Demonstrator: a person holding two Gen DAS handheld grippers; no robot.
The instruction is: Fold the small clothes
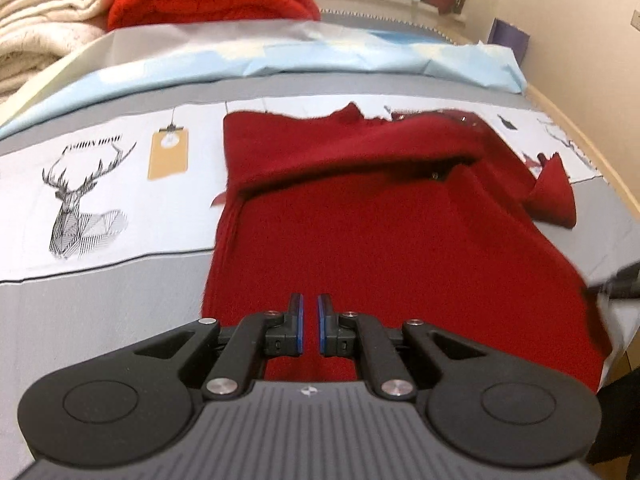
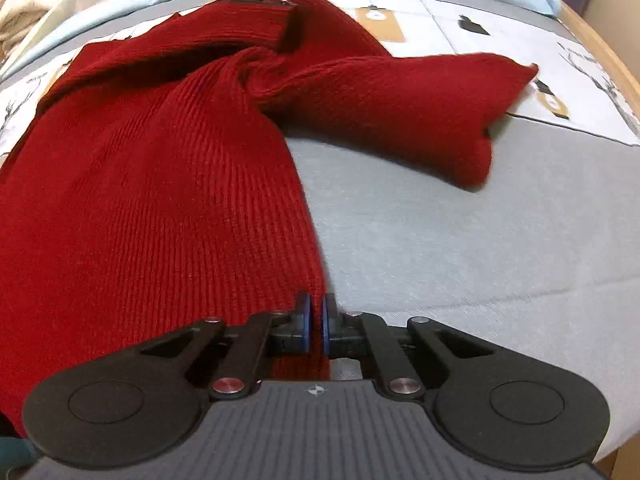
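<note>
Where bedsheet [image 1: 100, 304] lies bare, red sweater [image 1: 380, 248] beside folded blankets [image 1: 44, 12].

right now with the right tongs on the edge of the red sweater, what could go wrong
1. The right tongs pinch only a thin strip of the red sweater at its hem edge, so a pull may slip it free.
2. The sleeve lies twisted and bunched where it joins the body; folding now could trap that lump.
3. The left tongs are shut with no cloth visibly between them, so the sweater may drag unevenly across the bedsheet.
</note>
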